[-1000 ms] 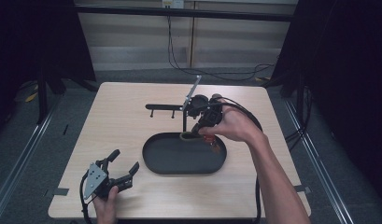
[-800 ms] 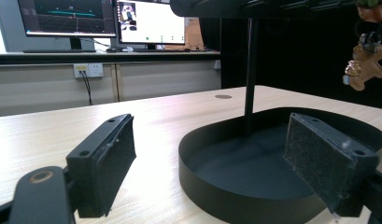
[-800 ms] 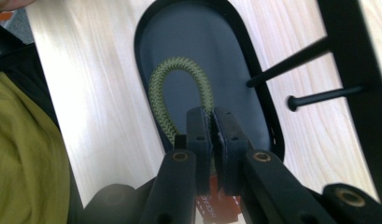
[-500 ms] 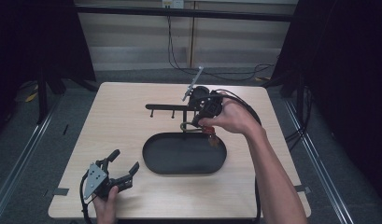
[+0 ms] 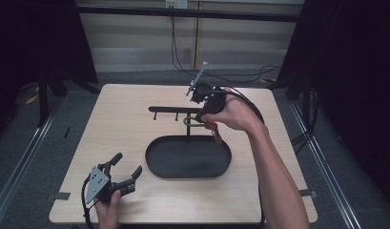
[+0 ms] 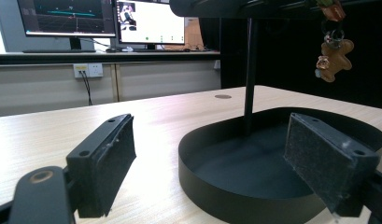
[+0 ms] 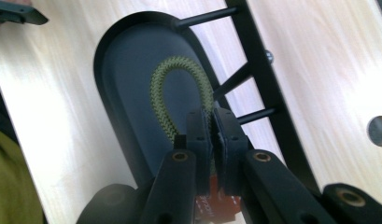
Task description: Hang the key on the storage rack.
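While its braided olive cord loop (image 7: 179,88) stands out ahead of the clamped jaws, a keychain with a gingerbread-figure charm (image 6: 333,58) is held by the right gripper (image 5: 202,113), which is closed tight on the cord just above an orange-red tag that peeks out beneath the pads. The loop hangs in the air over the black oval tray (image 5: 154,162), close beside the pegs of the black hanger rack (image 7: 254,79) that rises on a post from the tray; whether the cord touches a peg cannot be told. Well away from that gripper, near the table's (image 5: 111,119) front corner, the left gripper (image 5: 123,176) rests low with its jaws spread wide and nothing between them. The likely risk: the loop is narrow and limp, so a slightly skewed approach could make it butt against a peg tip and fold aside, or the cord could slip through the pads and drop into the tray.
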The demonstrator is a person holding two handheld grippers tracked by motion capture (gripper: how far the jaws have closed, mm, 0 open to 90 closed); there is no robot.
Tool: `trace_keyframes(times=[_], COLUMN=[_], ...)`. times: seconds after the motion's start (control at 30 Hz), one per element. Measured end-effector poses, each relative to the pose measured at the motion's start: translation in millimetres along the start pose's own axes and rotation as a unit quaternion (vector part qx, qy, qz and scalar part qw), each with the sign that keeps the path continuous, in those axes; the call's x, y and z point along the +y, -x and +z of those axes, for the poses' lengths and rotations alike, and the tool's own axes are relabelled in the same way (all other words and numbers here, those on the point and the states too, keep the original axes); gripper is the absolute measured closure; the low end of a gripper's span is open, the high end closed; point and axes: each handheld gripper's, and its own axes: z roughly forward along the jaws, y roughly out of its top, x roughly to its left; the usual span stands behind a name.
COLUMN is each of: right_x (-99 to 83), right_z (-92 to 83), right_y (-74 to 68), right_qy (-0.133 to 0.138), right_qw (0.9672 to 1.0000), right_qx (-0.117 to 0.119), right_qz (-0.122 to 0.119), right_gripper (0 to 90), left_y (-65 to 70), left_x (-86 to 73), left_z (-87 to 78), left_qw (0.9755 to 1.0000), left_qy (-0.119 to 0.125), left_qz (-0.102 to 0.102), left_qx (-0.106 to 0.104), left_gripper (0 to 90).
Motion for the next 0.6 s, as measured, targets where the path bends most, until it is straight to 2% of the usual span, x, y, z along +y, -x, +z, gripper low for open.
trace_keyframes(times=[0.17,0.27,0.33,0.6], right_x=[1.2,1.6,1.9,2.6], right_z=[1.0,1.1,0.1,3.9], right_y=[3.2,5.8,7.7,12.2], right_qy=[-0.001,0.007,0.012,0.011], right_qw=[1.0000,0.9999,0.9999,0.9998], right_qx=[-0.003,0.005,-0.001,0.004], right_qz=[0.005,0.009,0.009,0.015], right_gripper=[85.7,85.7,85.6,85.0], left_y=[0.3,0.3,0.4,-0.1], left_x=[0.0,0.0,0.0,0.0], left_z=[0.4,0.5,0.5,0.2], left_qw=[1.0000,1.0000,1.0000,1.0000], left_qy=[0.002,0.003,0.003,0.001], left_qz=[-0.003,-0.003,-0.004,-0.001], left_qx=[-0.001,-0.001,-0.001,-0.003], left_gripper=[16.1,16.0,16.1,16.0])
